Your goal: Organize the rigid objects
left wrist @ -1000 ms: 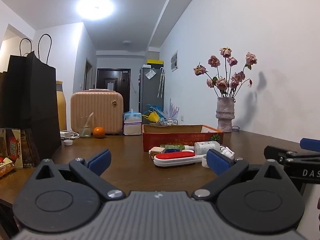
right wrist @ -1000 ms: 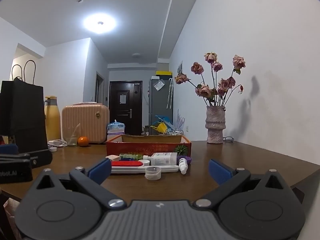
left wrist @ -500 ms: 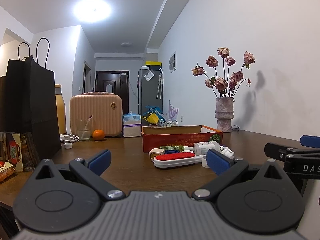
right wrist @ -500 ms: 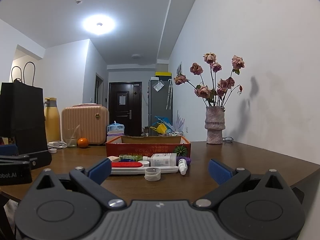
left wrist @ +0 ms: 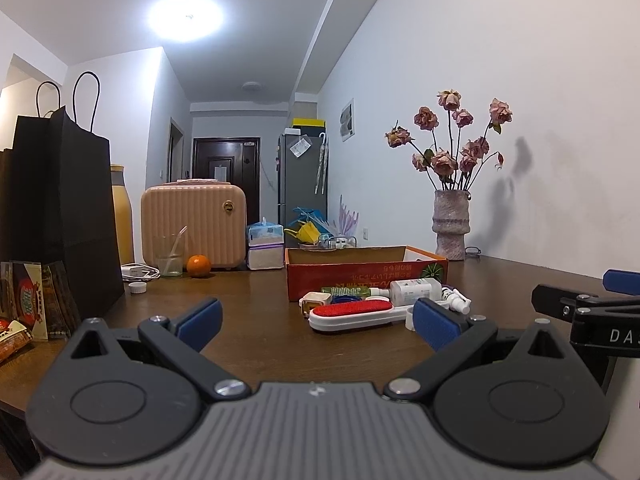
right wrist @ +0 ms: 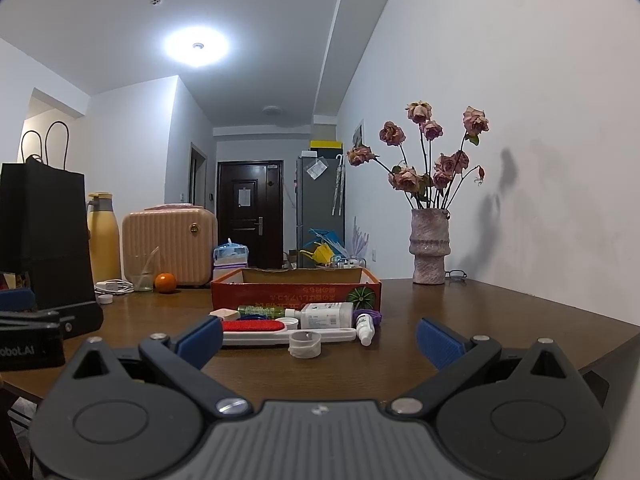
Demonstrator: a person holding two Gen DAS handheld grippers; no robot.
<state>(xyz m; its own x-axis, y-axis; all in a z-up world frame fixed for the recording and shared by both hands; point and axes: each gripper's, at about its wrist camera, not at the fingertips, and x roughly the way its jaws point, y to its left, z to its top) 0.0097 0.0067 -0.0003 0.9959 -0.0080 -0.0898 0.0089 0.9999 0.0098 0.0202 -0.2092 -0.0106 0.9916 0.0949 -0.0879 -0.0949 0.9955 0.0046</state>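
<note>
A red cardboard box [left wrist: 366, 276] [right wrist: 296, 290] stands on the brown table [left wrist: 256, 320]. In front of it lies a cluster: a white brush with a red pad [left wrist: 352, 314] [right wrist: 256, 330], a white bottle [left wrist: 414, 290] [right wrist: 326, 316], a green tube [right wrist: 260, 312], a small spray bottle [right wrist: 365, 326] and a roll of tape [right wrist: 305, 345]. My left gripper [left wrist: 316, 322] is open and empty, short of the cluster. My right gripper [right wrist: 318, 338] is open and empty, also short of it. Each gripper shows at the edge of the other's view.
A black paper bag [left wrist: 60, 216], snack packets [left wrist: 28, 304], a yellow flask [right wrist: 103, 236], a pink case [left wrist: 194, 224], a glass [left wrist: 170, 256], an orange [left wrist: 199, 266] and a bottle cap [left wrist: 137, 288] stand at the left. A vase of dried roses [right wrist: 429, 246] stands at the back right by the wall.
Both views have tilted slightly, so the table sits a little lower in frame. The objects on the table have not moved.
</note>
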